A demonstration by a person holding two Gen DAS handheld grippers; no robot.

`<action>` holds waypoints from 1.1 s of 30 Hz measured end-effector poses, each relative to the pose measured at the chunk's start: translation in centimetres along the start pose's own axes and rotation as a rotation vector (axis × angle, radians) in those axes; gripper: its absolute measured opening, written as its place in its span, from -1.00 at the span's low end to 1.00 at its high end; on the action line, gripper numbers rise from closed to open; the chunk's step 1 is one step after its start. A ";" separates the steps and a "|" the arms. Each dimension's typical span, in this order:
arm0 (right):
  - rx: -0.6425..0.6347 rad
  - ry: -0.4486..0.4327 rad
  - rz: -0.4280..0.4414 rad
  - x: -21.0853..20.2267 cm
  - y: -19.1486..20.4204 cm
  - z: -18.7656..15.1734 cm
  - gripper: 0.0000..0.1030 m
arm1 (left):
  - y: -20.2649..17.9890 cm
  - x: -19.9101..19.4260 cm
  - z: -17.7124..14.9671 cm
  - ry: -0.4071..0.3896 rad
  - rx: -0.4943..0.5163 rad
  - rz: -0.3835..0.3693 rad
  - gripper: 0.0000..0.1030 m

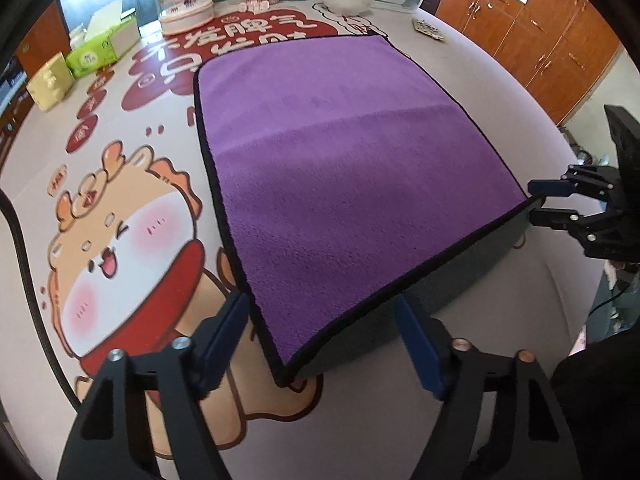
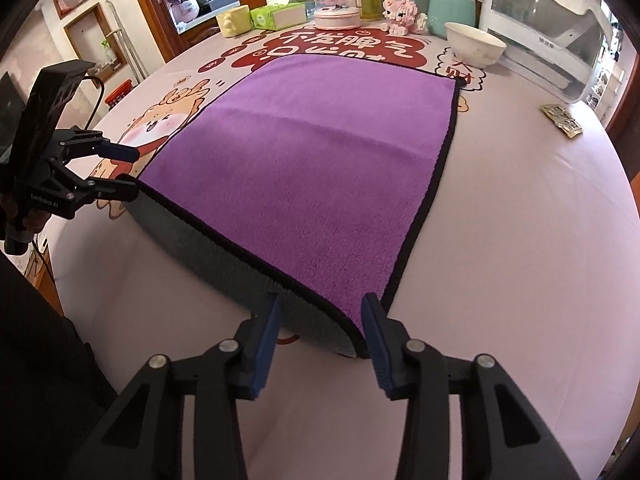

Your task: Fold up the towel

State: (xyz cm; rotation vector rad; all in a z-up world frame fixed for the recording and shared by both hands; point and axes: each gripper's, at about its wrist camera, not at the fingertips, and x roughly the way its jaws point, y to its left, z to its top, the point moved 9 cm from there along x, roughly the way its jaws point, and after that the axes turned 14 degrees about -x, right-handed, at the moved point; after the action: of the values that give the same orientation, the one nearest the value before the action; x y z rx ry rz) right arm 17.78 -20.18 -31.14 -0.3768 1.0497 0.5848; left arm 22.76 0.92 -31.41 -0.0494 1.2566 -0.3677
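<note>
From my left wrist camera, the left gripper [image 1: 320,340] is spread wide, its blue pads on either side of the near left corner of the purple towel [image 1: 340,168], not pinching it. The towel lies on the printed tablecloth [image 1: 120,240], near edge lifted, grey underside showing.

From my right wrist camera, the right gripper [image 2: 320,340] is likewise spread around the towel's [image 2: 312,168] near right corner, gripping nothing.

Counter [image 2: 520,240] under pink cartoon-print cloth. Reddish wooden cabinets [image 1: 532,36] along one side, wooden door frame [image 2: 148,8] opposite. Daylight soft, even. White appliance [image 2: 540,32] at far edge.
</note>
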 end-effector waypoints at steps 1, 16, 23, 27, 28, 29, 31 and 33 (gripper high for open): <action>-0.001 0.001 -0.001 0.0 0.0 0.0 -0.27 | 0.0 0.1 -0.1 0.008 -0.005 -0.010 0.27; 0.001 0.006 -0.015 0.3 -0.6 -0.2 -0.76 | 0.0 1.3 -1.2 0.056 -0.015 -0.031 -0.82; 0.000 0.003 -0.017 0.4 -0.8 0.0 -0.90 | 0.1 1.3 -1.3 0.053 -0.028 -0.042 -0.89; -0.002 0.002 -0.025 0.2 -0.8 0.0 -0.91 | 0.4 1.0 -0.7 0.037 -0.039 -0.056 -0.90; -0.001 0.001 -0.025 0.2 -0.8 0.1 -0.91 | 0.7 0.8 -0.5 0.030 -0.039 -0.057 -0.90; -0.001 -0.001 -0.026 0.0 -0.8 0.1 -0.92 | 0.8 0.5 -0.3 0.026 -0.040 -0.063 -0.90; -0.001 -0.007 -0.025 -0.3 -0.9 0.3 -0.92 | 1.0 0.1 -0.1 0.015 -0.035 -0.059 -0.90; 0.002 -0.015 -0.022 -0.7 -1.0 0.5 -0.92 | 1.0 -0.4 0.4 -0.001 -0.032 -0.061 -0.90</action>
State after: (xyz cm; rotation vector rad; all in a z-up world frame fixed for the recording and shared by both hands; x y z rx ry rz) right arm 18.49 -20.86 -30.26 -0.3811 1.0303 0.5667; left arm 23.27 1.95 -31.12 -0.1154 1.2625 -0.3997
